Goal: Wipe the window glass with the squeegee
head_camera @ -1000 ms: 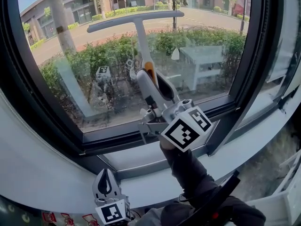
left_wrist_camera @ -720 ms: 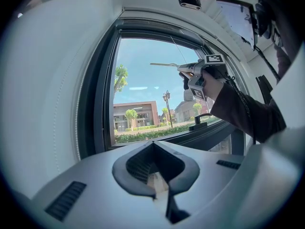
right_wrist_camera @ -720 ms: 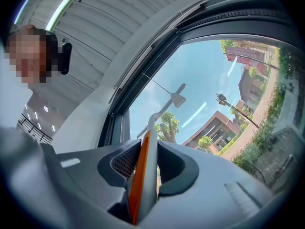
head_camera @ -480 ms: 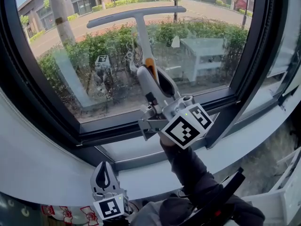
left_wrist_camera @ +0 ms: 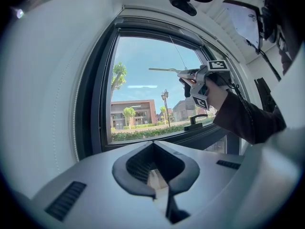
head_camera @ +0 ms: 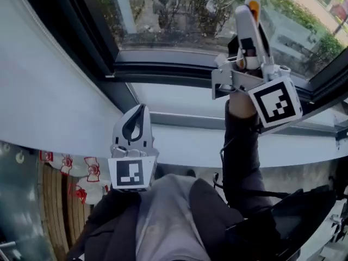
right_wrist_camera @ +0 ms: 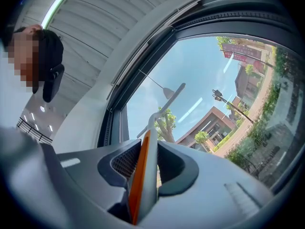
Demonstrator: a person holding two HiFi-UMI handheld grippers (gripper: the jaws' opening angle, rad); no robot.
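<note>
Your right gripper (head_camera: 249, 15) pinches the squeegee (right_wrist_camera: 144, 175) by its thin orange and grey handle. The long blade (left_wrist_camera: 164, 70) is up high by the window glass (head_camera: 174, 20). Your left gripper (head_camera: 136, 125) sits low near the sill (head_camera: 179, 99), and its fingers are pressed together with nothing in them. Here is what could go wrong. The handle is skinny, so if you push hard it could twist in the jaws, and the blade would tip and leave wet lines. Your head is looking down, so the blade is out of your sight. I cannot tell if it lies flat on the glass. If you pull down without looking, the blade could bump the dark window frame (head_camera: 163, 69) or skip a spot. If the pinch gets loose, the squeegee could slip and fall.
</note>
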